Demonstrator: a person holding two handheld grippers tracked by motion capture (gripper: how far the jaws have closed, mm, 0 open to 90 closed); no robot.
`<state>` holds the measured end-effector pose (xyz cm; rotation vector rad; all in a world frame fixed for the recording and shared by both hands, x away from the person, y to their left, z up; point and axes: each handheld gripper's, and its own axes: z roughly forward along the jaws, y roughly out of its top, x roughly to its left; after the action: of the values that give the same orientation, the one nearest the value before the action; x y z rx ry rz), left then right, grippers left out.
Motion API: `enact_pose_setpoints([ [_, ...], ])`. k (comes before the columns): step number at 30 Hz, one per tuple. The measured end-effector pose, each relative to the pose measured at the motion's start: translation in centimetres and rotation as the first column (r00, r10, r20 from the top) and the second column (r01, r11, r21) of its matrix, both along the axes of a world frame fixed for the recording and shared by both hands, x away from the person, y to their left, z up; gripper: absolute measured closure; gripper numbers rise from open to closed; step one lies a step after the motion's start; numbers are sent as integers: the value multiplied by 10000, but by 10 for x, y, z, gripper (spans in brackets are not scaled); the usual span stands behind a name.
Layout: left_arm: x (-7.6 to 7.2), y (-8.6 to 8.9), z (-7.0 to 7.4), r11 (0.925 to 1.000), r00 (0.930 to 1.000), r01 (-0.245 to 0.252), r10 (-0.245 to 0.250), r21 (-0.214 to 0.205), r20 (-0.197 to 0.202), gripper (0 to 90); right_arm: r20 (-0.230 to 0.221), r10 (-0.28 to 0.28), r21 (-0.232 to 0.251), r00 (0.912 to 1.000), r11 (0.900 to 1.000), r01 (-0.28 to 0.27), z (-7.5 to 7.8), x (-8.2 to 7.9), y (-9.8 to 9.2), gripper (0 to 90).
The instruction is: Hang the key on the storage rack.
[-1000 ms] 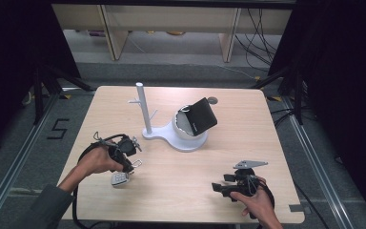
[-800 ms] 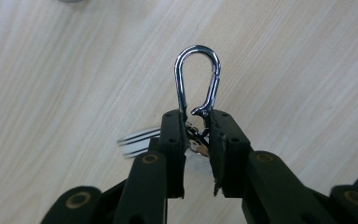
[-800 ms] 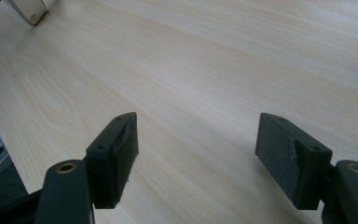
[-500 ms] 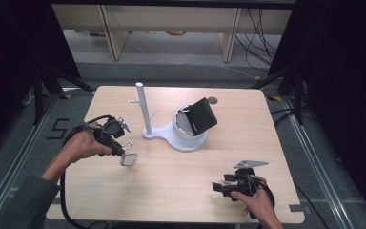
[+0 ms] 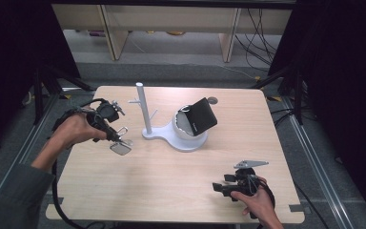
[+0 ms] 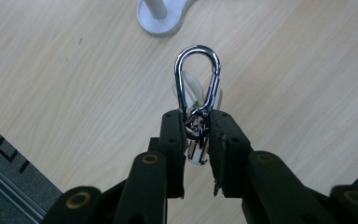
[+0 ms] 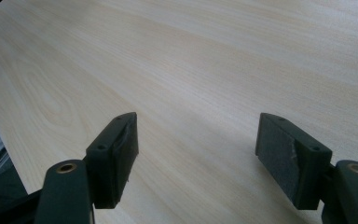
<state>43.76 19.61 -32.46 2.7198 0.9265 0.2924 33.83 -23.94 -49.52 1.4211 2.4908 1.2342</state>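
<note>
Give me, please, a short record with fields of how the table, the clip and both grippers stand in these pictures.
surface: pale wooden table
left gripper: shut on the metal clip, held above the table with a small clear tag hanging below
right gripper: open, nothing between the jaws, low over bare wood
stand: white post with pegs, upright on a white base
black pouch: tilted on the round part of that base

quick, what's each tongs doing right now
Left tongs: shut on the carabiner.
Right tongs: open, holding nothing.
</note>
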Motion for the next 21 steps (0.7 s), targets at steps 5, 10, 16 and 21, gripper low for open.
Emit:
enact_pose_setpoints([
  [5,7,1,10,9998,9998,-184,184,22,97,751,46,11,18,10000,10000,-11,1,-1,0,305],
  [10,15,3,20,9989,9984,-461,461,-25,341,751,95,-60,-54,9999,10000,60,2,-1,0,305],
  [16,26,2,31,9970,9966,-754,760,-178,332,751,40,-14,-33,10000,10000,15,1,-1,0,305],
  [21,36,1,41,9952,9943,-944,955,-240,483,751,69,-33,4,10000,10000,33,2,-1,0,305],
])
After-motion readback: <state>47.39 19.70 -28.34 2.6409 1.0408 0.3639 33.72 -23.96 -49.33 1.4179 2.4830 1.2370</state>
